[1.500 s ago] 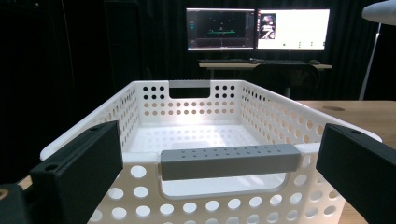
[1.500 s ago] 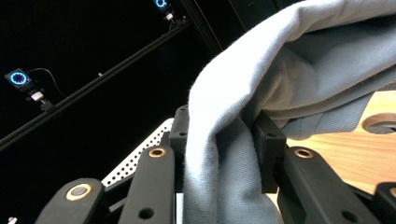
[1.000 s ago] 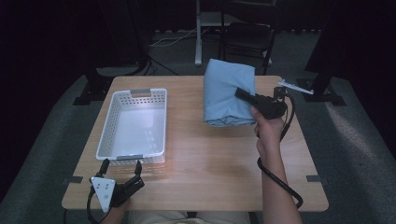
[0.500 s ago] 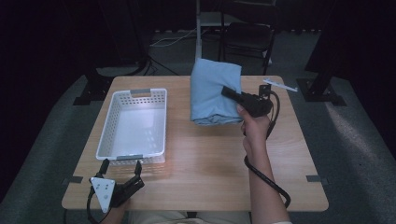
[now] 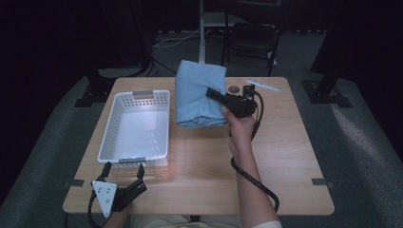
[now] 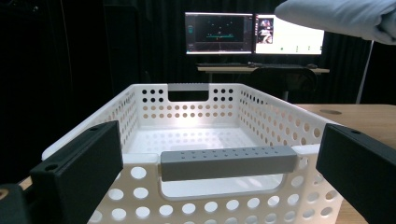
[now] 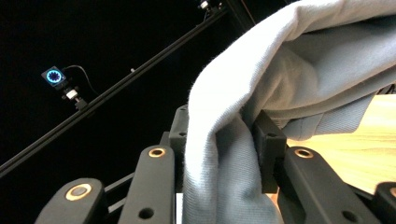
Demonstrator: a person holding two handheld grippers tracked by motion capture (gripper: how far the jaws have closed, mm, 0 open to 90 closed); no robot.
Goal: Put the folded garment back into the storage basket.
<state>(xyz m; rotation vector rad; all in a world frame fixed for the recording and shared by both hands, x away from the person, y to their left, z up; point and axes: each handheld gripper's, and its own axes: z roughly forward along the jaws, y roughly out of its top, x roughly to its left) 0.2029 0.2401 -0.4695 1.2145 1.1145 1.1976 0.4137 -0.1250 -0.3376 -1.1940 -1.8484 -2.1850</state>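
A folded light-blue cloth (image 5: pixel 197 92) hangs lifted above the table, just right of the white perforated basket (image 5: pixel 110 137). My right gripper (image 5: pixel 215 95) is shut on its near right edge; in the right gripper view the cloth (image 7: pixel 243 121) is bunched between the two black jaws. My left gripper (image 5: pixel 124 170) rests at the table's near left edge, open, with nothing between its fingers. In the left gripper view the basket's grey handle (image 6: pixel 229 161) lies straight ahead between the two jaws, and the cloth (image 6: pixel 345 16) shows at the top right.
The wooden table (image 5: pixel 285 156) has bare room at the middle and right. A small dark round disc (image 5: pixel 233 89) and a thin white strip (image 5: pixel 263 85) lie at the far right. A chair (image 5: pixel 252 40) stands behind the table.
My right gripper has carried the cloth leftward, from the table's far right toward the basket. The left gripper has stayed put.
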